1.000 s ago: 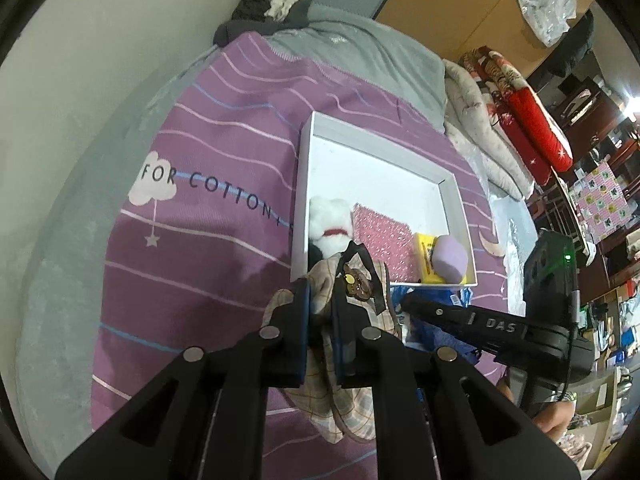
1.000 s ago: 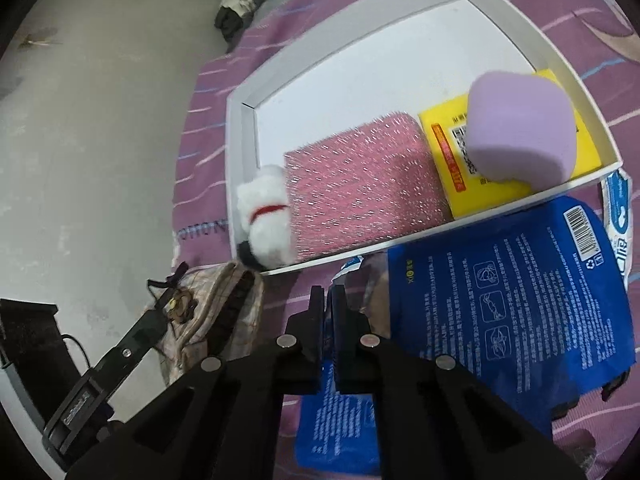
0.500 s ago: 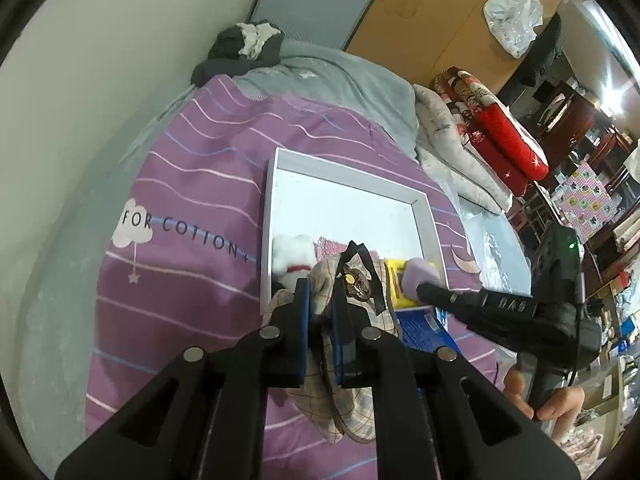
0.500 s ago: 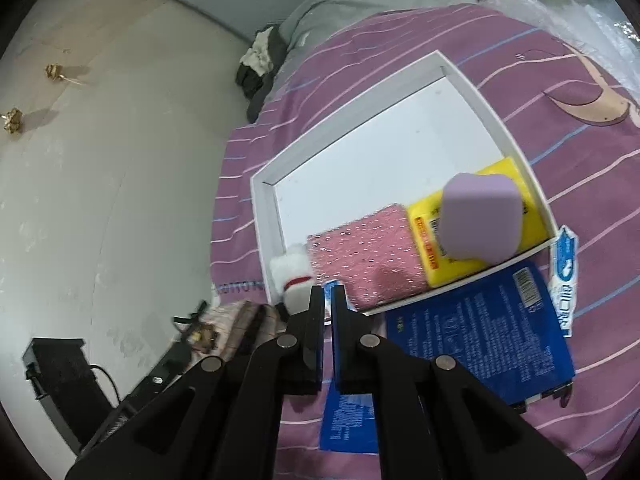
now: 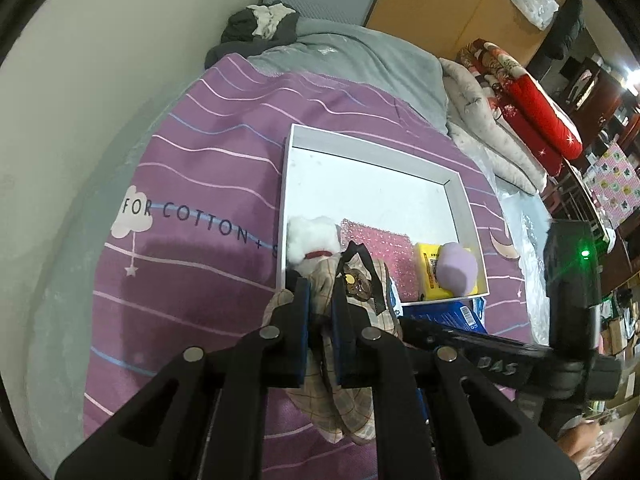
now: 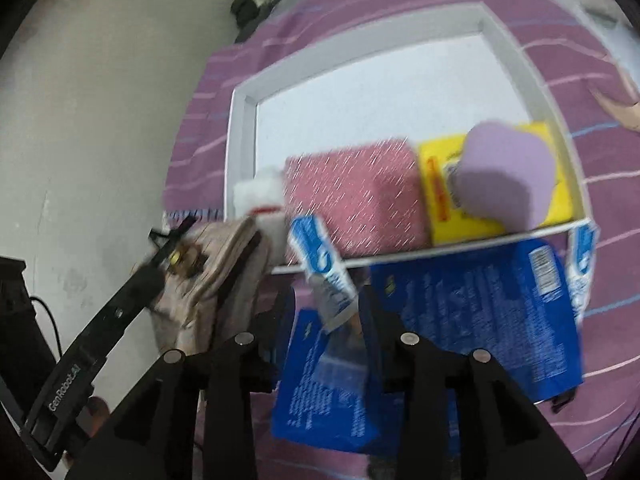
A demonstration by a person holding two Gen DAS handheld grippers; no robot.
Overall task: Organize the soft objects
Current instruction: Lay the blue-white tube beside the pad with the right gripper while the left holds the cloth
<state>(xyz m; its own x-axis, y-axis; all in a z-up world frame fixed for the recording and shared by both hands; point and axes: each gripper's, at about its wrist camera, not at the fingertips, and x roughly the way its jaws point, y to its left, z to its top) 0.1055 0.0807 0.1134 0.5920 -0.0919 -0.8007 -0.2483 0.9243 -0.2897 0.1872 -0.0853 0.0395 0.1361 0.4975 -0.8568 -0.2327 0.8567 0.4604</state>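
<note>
My left gripper (image 5: 320,308) is shut on a beige plaid pouch (image 5: 352,292) with a bear badge and holds it at the near left corner of the white tray (image 5: 372,156). The pouch (image 6: 216,280) also shows in the right wrist view. The tray (image 6: 240,140) holds a white plush toy (image 5: 312,236), a pink sparkly sponge (image 6: 352,196), a yellow pack (image 6: 440,200) and a lilac sponge (image 6: 504,176). My right gripper (image 6: 326,312) is open, its jaws on either side of a blue plastic packet (image 6: 472,312) lying in front of the tray.
The tray lies on a purple striped blanket (image 5: 192,184) over a grey bed. Dark clothes (image 5: 260,28) sit at the head of the bed. Folded red and white quilts (image 5: 520,92) lie to the right. A wall runs along the left.
My right gripper has opened and dropped closer to the blue packet. My left gripper still holds the plaid pouch and has shifted a little toward the tray's corner.
</note>
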